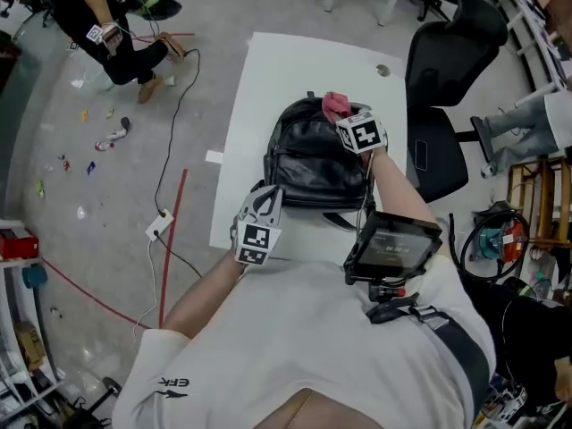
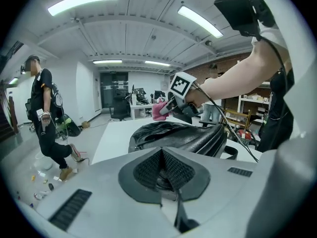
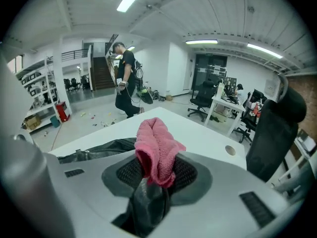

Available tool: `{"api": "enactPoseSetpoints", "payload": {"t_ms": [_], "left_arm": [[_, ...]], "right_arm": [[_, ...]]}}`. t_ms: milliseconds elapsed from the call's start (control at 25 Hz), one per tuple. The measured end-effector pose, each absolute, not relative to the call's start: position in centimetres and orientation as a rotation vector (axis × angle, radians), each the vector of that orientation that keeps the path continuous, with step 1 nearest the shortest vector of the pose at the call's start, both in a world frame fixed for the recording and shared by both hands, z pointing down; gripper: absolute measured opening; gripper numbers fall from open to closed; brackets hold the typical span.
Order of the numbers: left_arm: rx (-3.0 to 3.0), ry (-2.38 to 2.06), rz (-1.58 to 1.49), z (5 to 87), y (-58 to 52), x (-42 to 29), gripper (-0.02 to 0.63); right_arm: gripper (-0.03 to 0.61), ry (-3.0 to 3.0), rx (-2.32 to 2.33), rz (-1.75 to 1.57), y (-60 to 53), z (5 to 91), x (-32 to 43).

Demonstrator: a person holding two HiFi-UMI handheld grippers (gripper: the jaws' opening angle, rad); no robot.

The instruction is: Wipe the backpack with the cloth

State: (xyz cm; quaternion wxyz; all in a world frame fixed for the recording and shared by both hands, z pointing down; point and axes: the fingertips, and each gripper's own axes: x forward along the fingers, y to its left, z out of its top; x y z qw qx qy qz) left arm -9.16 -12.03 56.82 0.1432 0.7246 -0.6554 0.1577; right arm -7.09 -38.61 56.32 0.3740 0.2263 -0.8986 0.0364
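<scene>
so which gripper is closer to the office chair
Right. The right gripper is over the backpack, just left of the chair; the left gripper is farther left, at its near corner.

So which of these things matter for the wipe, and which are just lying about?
For the job: black backpack, pink cloth clamped in the right tool, left tool shut and empty, white table.
Lying about: office chair, power strip and scattered bits on the floor.

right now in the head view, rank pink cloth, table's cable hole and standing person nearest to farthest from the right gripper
1. Pink cloth, clamped in the right gripper.
2. Cable hole, far end of the table, to the right.
3. Standing person, on the floor, far left.
</scene>
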Motion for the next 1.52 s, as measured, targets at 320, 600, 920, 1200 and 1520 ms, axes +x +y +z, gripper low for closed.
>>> {"api": "enactPoseSetpoints", "payload": {"t_ms": [320, 600, 920, 1200, 1520], "left_arm": [[1.883, -1.982, 0.416, 57.2, -8.8, -12.1, 0.003], [1.811, -2.019, 0.405, 57.9, -7.1, -13.5, 0.003], [1.776, -2.06, 0.361, 58.1, -5.6, -15.2, 0.003], [1.761, -2.097, 0.324, 57.8, -3.8, -15.9, 0.003], [1.76, -2.113, 0.285, 58.2, -2.2, -16.5, 0.003]], "right_arm": [[0.132, -2.209, 0.507, 0.019, -39.9, 62.5, -12.1], [0.132, -2.232, 0.342, 0.036, -36.9, 63.4, -16.1], [0.132, -2.171, 0.092, 0.038, -31.5, 63.4, -19.0], [0.132, -2.077, -0.103, -0.002, -26.1, 63.1, -19.8], [0.132, -1.987, -0.249, -0.028, -20.1, 62.9, -19.0]]}}
